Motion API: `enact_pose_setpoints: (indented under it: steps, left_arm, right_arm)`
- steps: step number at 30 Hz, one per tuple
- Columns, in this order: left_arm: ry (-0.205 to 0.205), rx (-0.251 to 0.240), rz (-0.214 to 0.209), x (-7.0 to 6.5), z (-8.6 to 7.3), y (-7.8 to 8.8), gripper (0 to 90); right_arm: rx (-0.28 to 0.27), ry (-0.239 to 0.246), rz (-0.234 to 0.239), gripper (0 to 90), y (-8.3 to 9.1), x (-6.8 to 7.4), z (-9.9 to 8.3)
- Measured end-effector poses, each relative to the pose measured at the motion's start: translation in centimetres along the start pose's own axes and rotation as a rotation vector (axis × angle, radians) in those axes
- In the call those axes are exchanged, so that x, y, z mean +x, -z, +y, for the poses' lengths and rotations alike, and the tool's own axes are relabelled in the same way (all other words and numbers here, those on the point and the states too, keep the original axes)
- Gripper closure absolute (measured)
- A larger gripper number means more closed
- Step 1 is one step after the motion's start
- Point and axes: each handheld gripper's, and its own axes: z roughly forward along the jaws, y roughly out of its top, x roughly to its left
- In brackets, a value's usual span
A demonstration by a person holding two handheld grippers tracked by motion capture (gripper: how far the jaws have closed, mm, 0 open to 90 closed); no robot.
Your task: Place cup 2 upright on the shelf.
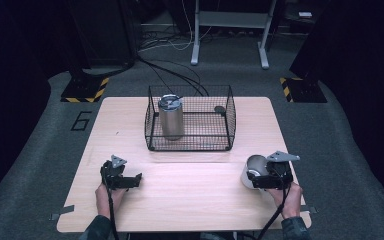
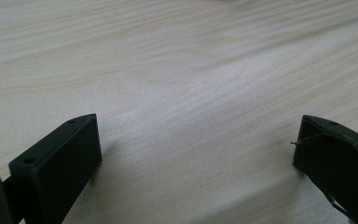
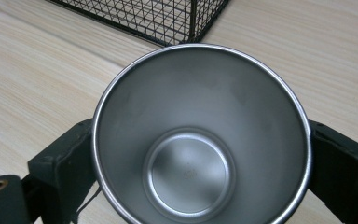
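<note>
1. The left gripper (image 1: 130,180) rests low over the near left of the wooden table (image 1: 190,200), jaws spread wide with only bare wood between them in the left gripper view.
2. Farther back, at the table's middle, stands a black wire basket (image 1: 227,120). A tall steel canister (image 1: 171,117) stands upright in its left half, and a small dark disc (image 1: 220,109) lies at its far right.
3. The right gripper (image 1: 260,176), at the near right, pinches a steel cup (image 3: 200,140) by its sides, one jaw pressed to each flank. The cup is tipped, its open mouth facing the basket's near right corner.
</note>
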Motion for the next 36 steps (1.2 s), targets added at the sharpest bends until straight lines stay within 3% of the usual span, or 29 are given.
enact_pose_setpoints:
  steps: [19,26,27,36]
  left_arm:
    - [0.003,0.0,0.006,-0.1,0.1,-0.1,0.4]
    - [0.003,0.001,0.006,-0.1,0.1,-0.1,0.4]
    - [0.003,0.001,0.006,-0.1,0.1,-0.1,0.4]
    - [0.002,0.003,0.007,-0.1,0.1,-0.1,0.4]
  right_arm:
    - [-0.021,0.006,0.034,5.9,1.4,0.7,2.5]
    - [-0.023,0.012,0.038,5.8,1.4,0.7,2.6]
    - [-0.028,0.018,0.055,5.8,1.9,1.1,3.5]
    - [-0.029,0.035,0.074,5.8,2.4,1.6,4.9]
